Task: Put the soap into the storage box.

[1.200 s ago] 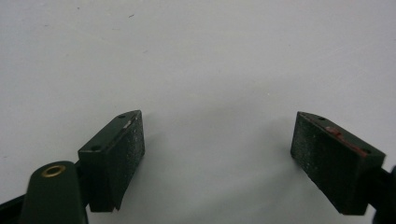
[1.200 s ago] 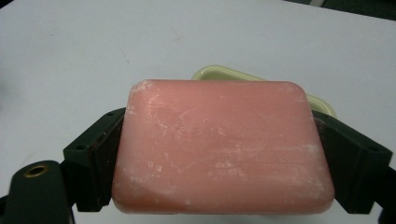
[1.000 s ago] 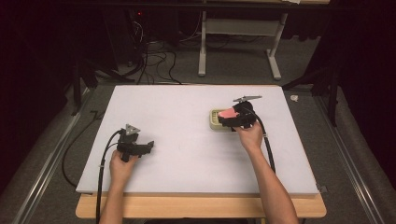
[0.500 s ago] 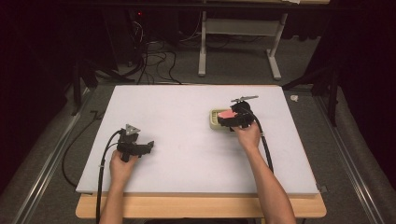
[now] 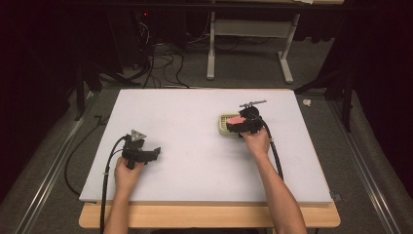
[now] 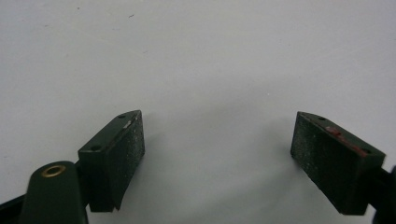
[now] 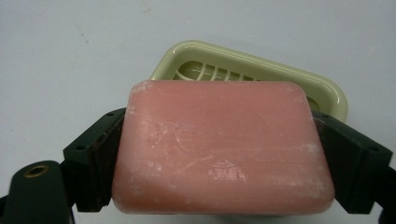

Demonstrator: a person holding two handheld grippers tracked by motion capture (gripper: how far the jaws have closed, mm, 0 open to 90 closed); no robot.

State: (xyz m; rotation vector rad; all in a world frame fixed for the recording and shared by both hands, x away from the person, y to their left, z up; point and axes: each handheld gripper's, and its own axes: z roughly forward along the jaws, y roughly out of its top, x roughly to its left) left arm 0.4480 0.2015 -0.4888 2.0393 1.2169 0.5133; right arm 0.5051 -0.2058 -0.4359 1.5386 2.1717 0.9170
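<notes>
The left hand-held gripper (image 5: 155, 152) rests low on the near-left part of the desk (image 5: 195, 161), well apart from the work, and its jaws stand wide with nothing but bare white surface between them; it looks parked, kept out of the way while the other hand acts. To its right, across a broad stretch of bare desk, the right hand-held gripper (image 5: 233, 125) is closed on a pink bar of soap (image 7: 223, 147), one pad pressing each short end, so the bar lies flat and level between the jaws. That grip probably suits setting it down squarely into the cream soap dish (image 7: 327, 91) just beyond and below the jaws. The high view gives the layout: how far apart the two hands are, and that the bar sits over the dish's near edge. The right gripper view adds what the high view cannot: the slatted floor of the dish, the scuffed face of the bar, and the pads' contact. Whether the bar touches the dish I cannot tell.
</notes>
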